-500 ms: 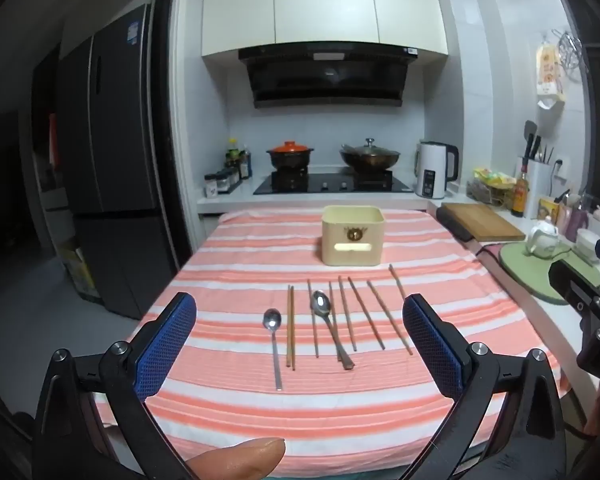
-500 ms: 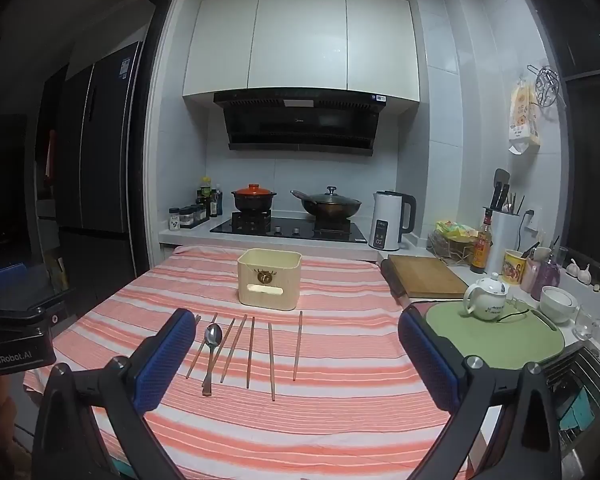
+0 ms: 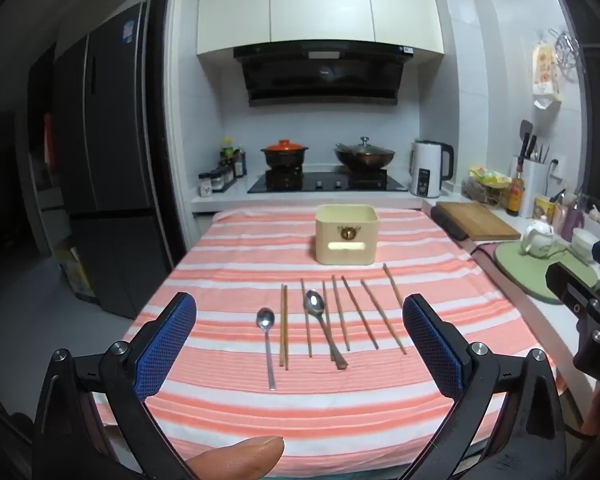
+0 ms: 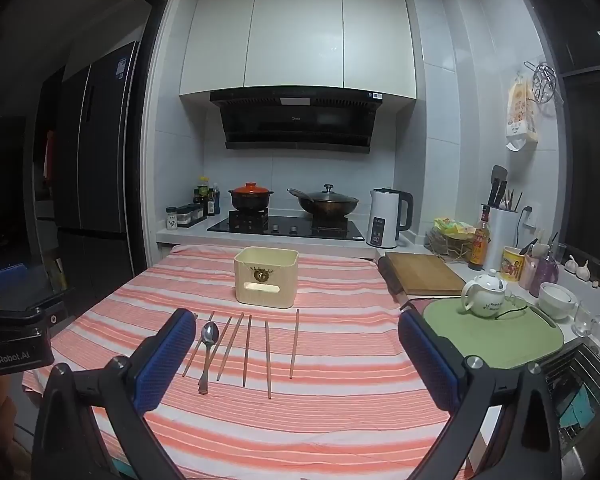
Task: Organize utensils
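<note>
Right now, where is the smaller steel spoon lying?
In the left wrist view, the smaller steel spoon lies leftmost in the utensil row on the striped tablecloth, just left of the paired wooden chopsticks.

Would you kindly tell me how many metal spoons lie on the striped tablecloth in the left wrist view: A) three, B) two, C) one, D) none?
B: one small metal spoon lies left of the paired wooden chopsticks, and a larger metal spoon lies to their right.

White-tiled kitchen wall (image 4: 436,152), black range hood (image 4: 296,124) (dim light).
</note>
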`<state>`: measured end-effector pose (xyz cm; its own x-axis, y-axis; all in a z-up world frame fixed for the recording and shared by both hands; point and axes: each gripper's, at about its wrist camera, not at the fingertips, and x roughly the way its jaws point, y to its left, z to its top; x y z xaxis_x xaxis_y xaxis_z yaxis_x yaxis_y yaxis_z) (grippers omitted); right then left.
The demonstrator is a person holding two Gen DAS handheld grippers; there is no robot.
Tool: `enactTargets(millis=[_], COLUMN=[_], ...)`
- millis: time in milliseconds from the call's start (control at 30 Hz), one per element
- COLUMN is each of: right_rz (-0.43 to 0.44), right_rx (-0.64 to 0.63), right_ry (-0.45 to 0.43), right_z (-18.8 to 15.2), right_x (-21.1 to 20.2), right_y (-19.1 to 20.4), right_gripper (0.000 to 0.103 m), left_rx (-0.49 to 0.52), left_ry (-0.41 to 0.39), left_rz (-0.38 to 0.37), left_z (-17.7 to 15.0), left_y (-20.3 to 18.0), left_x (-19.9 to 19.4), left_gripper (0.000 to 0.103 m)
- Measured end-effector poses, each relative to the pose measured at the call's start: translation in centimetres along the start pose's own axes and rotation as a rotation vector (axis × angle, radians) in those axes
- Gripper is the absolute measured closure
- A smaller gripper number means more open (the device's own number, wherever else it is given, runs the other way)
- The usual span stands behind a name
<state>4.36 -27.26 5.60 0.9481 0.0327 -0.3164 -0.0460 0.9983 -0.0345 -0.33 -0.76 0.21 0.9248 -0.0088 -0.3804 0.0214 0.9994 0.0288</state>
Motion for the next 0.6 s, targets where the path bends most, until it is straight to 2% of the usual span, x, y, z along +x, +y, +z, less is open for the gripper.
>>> enactTargets(millis=[600], right_rz=[0.002], right_rx=[-0.004], right_ry=[0.012], right_z=[-0.23], right_x=[0.42], right_y=[-0.39], right_gripper=[0.0], left_rx=[-0.005], left_ry=[0.011], left_rz=[-0.001], left_z=[0.12], left_y=[0.6], left_x=[0.78], left_gripper=[0.0])
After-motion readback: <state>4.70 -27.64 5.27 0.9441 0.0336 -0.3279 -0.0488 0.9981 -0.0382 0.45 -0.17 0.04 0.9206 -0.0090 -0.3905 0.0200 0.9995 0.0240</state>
